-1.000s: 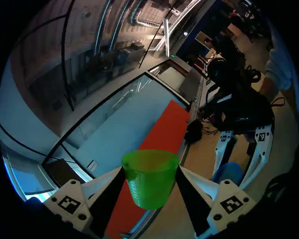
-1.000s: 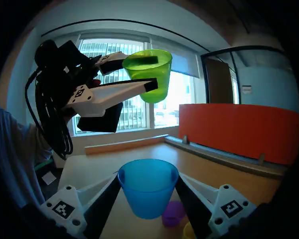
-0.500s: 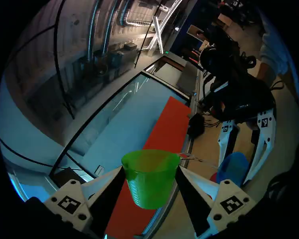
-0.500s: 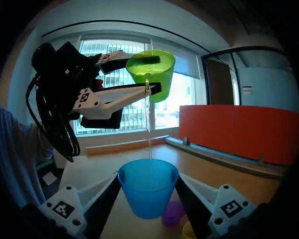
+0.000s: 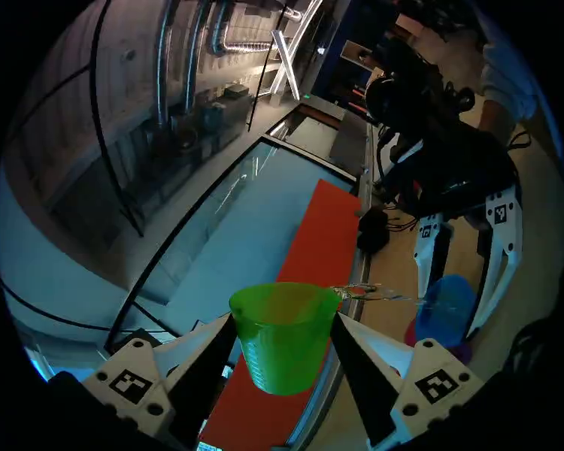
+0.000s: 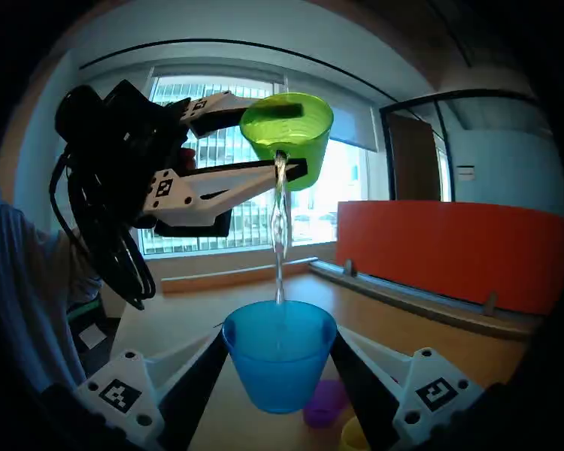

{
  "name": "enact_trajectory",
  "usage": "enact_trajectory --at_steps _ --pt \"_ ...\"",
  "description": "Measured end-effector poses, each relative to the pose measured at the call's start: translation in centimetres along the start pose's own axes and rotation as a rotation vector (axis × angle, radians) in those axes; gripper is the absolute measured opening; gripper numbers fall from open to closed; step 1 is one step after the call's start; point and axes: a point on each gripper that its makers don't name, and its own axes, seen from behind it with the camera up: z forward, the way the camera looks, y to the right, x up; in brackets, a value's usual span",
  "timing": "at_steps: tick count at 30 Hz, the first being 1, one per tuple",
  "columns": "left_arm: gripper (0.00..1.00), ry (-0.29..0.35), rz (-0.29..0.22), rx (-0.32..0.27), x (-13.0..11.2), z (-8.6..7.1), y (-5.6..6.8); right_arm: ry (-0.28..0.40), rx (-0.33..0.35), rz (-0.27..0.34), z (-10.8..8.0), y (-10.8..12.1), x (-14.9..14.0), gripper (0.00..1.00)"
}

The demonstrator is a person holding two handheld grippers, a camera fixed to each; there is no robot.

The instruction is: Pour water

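Note:
A green cup [image 5: 284,337] sits between my left gripper's fingers, tipped over, and my left gripper [image 5: 282,353] is shut on it. In the right gripper view the same green cup [image 6: 287,139] hangs high with the left gripper [image 6: 274,143] around it, and a stream of water [image 6: 279,233] runs from its rim down into a blue cup [image 6: 280,364]. My right gripper [image 6: 280,361] is shut on the blue cup just above the table. In the left gripper view the blue cup [image 5: 445,310] and right gripper [image 5: 462,289] are at the right, with water [image 5: 372,293] arcing toward it.
A wooden table [image 6: 207,316] lies under the blue cup. A purple cup [image 6: 325,402] and a yellow cup [image 6: 352,436] stand on it near the right gripper. An orange partition [image 6: 451,244] runs along the table's right side. A sleeve [image 6: 19,301] is at the left, windows behind.
The green cup has tipped further. A second ago no water fell; then a thin stream began, and now it is thicker and falls into the blue cup, which has stayed in place.

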Motion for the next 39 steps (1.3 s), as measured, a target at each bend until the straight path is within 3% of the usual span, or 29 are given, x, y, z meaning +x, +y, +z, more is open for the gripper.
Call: enact_trajectory --at_steps 39 --pt "0.85 0.009 0.218 0.056 1.7 0.1 -2.1 0.008 -0.021 -0.019 -1.0 1.3 0.4 0.91"
